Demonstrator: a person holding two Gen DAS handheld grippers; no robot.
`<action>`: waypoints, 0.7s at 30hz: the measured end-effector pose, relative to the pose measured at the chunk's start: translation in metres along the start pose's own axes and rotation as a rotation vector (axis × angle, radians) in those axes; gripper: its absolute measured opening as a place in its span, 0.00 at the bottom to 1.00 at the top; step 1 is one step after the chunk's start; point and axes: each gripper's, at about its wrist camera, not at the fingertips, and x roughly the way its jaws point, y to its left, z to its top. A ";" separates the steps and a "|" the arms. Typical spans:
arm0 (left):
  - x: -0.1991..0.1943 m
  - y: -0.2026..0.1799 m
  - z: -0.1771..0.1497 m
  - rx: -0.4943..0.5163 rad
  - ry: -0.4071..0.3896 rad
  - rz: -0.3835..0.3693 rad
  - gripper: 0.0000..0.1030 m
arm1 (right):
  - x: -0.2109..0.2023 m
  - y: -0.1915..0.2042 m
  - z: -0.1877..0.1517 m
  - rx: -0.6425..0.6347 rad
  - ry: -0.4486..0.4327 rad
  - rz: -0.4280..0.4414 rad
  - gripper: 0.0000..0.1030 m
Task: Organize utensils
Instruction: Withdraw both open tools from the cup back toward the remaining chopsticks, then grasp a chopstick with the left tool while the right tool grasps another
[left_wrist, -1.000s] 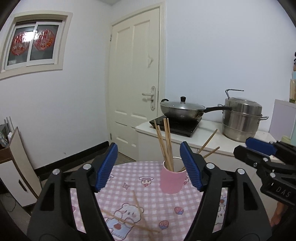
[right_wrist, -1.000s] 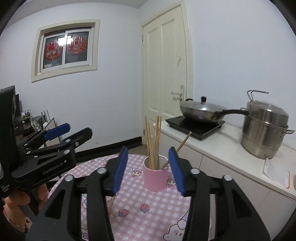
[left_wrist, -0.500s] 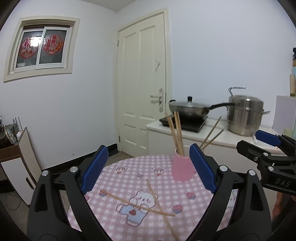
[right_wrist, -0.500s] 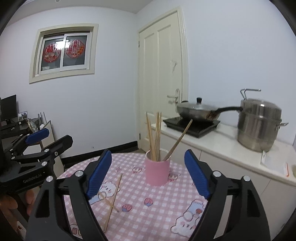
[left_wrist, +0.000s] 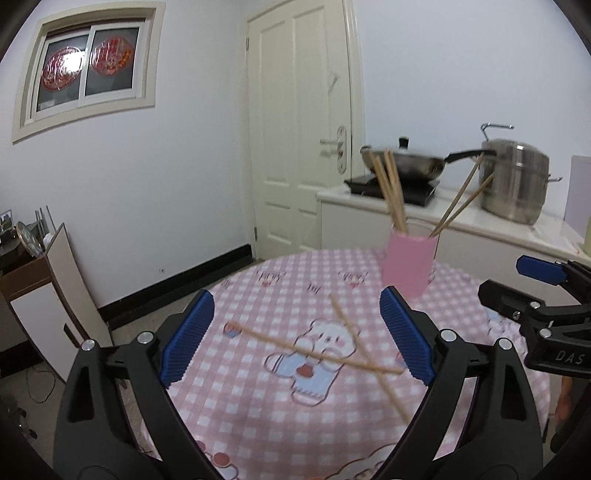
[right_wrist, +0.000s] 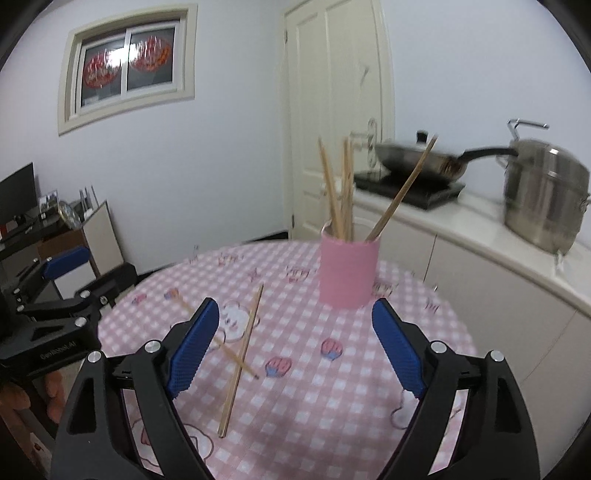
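Note:
A pink cup (left_wrist: 408, 266) (right_wrist: 347, 271) stands on the round table with the pink checked cloth (left_wrist: 258, 406) (right_wrist: 332, 387) and holds several wooden chopsticks (right_wrist: 338, 192). Two loose chopsticks lie crossed on the cloth (left_wrist: 354, 341) (right_wrist: 243, 350). My left gripper (left_wrist: 295, 339) is open and empty, held above the crossed pair. My right gripper (right_wrist: 293, 347) is open and empty, above the table in front of the cup. Each gripper shows at the edge of the other's view.
A white counter (right_wrist: 480, 240) behind the table carries an induction hob with a lidded wok (right_wrist: 413, 158) and a steel steamer pot (right_wrist: 543, 199). A door (left_wrist: 299, 129) is behind, and a low cabinet (left_wrist: 40, 295) stands at the left.
Both grippers have pulled back from the cup and tilted down toward the table. The right gripper's jaws have opened wider. The crossed chopsticks now lie in full view.

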 end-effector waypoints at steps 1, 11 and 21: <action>0.003 0.001 -0.003 0.001 0.010 0.002 0.87 | 0.005 0.001 -0.003 0.000 0.018 0.006 0.79; 0.038 0.006 -0.029 0.044 0.131 -0.031 0.87 | 0.062 0.016 -0.024 0.011 0.209 0.056 0.76; 0.080 0.031 -0.029 -0.021 0.234 0.032 0.87 | 0.131 0.030 -0.014 0.006 0.365 0.114 0.52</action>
